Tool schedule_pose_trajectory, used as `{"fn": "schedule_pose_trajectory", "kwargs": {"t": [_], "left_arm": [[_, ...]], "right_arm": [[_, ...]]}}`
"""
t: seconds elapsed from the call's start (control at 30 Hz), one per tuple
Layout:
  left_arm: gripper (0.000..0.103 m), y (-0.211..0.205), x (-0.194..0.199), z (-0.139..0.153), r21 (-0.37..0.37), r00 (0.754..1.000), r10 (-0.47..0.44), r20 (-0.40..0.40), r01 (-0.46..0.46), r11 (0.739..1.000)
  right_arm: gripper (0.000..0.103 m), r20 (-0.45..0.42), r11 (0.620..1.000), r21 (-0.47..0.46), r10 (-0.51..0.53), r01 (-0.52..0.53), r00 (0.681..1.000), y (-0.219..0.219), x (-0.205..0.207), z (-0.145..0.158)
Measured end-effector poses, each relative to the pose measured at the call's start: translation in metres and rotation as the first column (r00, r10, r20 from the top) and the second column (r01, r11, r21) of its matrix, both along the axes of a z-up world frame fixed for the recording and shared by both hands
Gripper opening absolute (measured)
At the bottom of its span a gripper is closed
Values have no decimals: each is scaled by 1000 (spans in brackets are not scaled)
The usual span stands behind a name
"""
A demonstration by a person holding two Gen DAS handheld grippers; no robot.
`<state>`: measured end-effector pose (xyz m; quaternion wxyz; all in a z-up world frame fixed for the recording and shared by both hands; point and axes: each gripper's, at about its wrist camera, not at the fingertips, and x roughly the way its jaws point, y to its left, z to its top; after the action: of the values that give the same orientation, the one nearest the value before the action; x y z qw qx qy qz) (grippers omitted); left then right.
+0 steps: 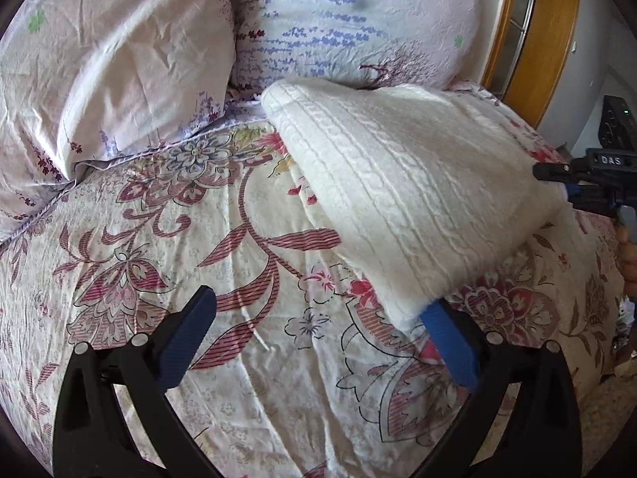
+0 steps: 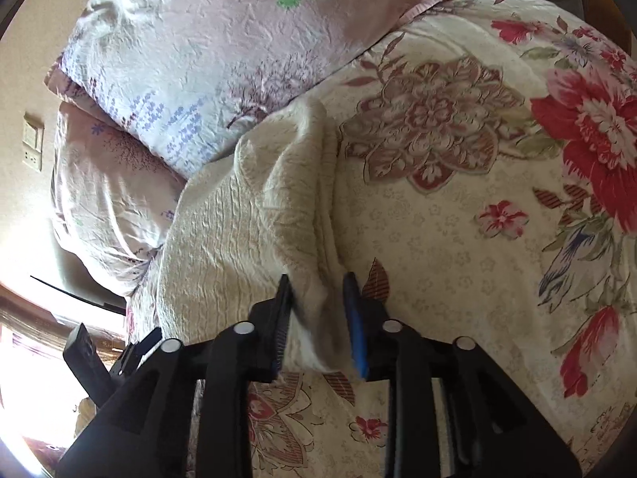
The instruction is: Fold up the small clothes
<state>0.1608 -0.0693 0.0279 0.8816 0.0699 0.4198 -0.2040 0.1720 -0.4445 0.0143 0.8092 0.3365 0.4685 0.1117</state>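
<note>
One cream knitted garment [image 1: 402, 199] is lying on the floral bed [image 1: 159, 239], its long axis running diagonally from the left tool [image 1: 318, 318] toward the pillows [image 1: 350, 28]. The left tool is gaping apart, its right finger under the garment's near corner. The right tool [image 2: 318, 290] is pinching the garment's edge.

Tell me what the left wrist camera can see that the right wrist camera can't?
Only the left wrist view shows the left gripper, wide open with nothing between its fingers, the wooden door frame, and the right gripper from the side.

Only the right wrist view shows the wall switch and a big red flower on the bedspread.

Both show the cream knitted garment, the floral bedspread and the pillows.
</note>
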Motion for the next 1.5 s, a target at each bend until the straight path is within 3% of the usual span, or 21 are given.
{"fn": "schedule_pose_trajectory", "kwargs": {"t": [0.03, 0.13, 0.3, 0.4, 0.47, 0.5, 0.53, 0.6, 0.7, 0.8, 0.83, 0.87, 0.9, 0.93, 1.17, 1.33, 1.5], "left_arm": [[100, 7, -3, 6, -34, 1000, -8, 4, 8, 999], [100, 26, 2, 23, -152, 1000, 6, 11, -4, 988], [100, 27, 59, 31, -284, 995, 54, -81, -75, 956], [100, 13, 95, 22, -284, 984, 57, -169, -104, 953], [100, 3, 110, 18, -271, 980, 54, -191, -106, 957], [100, -1, 115, 16, -270, 979, 49, -198, -102, 958], [100, -4, 119, 15, -262, 978, 47, -201, -100, 960], [100, -12, 125, 12, -236, 977, 45, -209, -95, 967], [100, -20, 128, 8, -208, 977, 41, -208, -85, 975], [100, -22, 131, 4, -204, 976, 30, -215, -75, 976], [100, -23, 132, 3, -205, 975, 27, -220, -74, 976], [100, -24, 133, 2, -207, 974, 25, -225, -73, 976], [100, -25, 135, 1, -208, 973, 24, -230, -73, 975], [100, -26, 137, -1, -209, 971, 22, -237, -73, 975], [100, -44, 146, -11, -212, 963, 9, -269, -68, 975], [100, -48, 148, -17, -226, 958, 6, -288, -74, 971], [100, -47, 147, -22, -246, 952, -11, -305, -68, 967]], "right_arm": [[47, 20, 1000, 5, -16, 16, 1000, -5, 2, 6], [47, 37, 998, 50, -48, 46, 998, -17, 22, 17], [46, -27, 991, 130, -41, 44, 999, -20, 76, 5], [43, -66, 987, 159, -24, 34, 998, -16, 97, -6], [35, -69, 987, 159, -6, 17, 998, -11, 106, -8], [26, -63, 988, 156, 0, 10, 998, -9, 110, -8], [8, -57, 991, 136, -1, 9, 998, -8, 114, -7], [8, -72, 997, 60, -35, 39, 997, -8, 116, -8], [8, -104, 998, 50, -41, 47, 994, -7, 117, -19], [13, -81, 994, 106, -26, 34, 996, -10, 112, -13], [27, -78, 992, 123, -24, 34, 997, -12, 109, -10], [56, -74, 990, 135, -22, 32, 997, -15, 106, -7], [69, -76, 990, 133, -28, 38, 997, -19, 104, -4], [76, -78, 990, 133, -33, 43, 996, -22, 101, -2], [76, -152, 975, 221, 60, -25, 986, -19, 98, -18], [76, -152, 959, 275, 113, -68, 982, -7, 98, -22], [63, -159, 920, 371, 197, -127, 967, 6, 97, -33]]}}
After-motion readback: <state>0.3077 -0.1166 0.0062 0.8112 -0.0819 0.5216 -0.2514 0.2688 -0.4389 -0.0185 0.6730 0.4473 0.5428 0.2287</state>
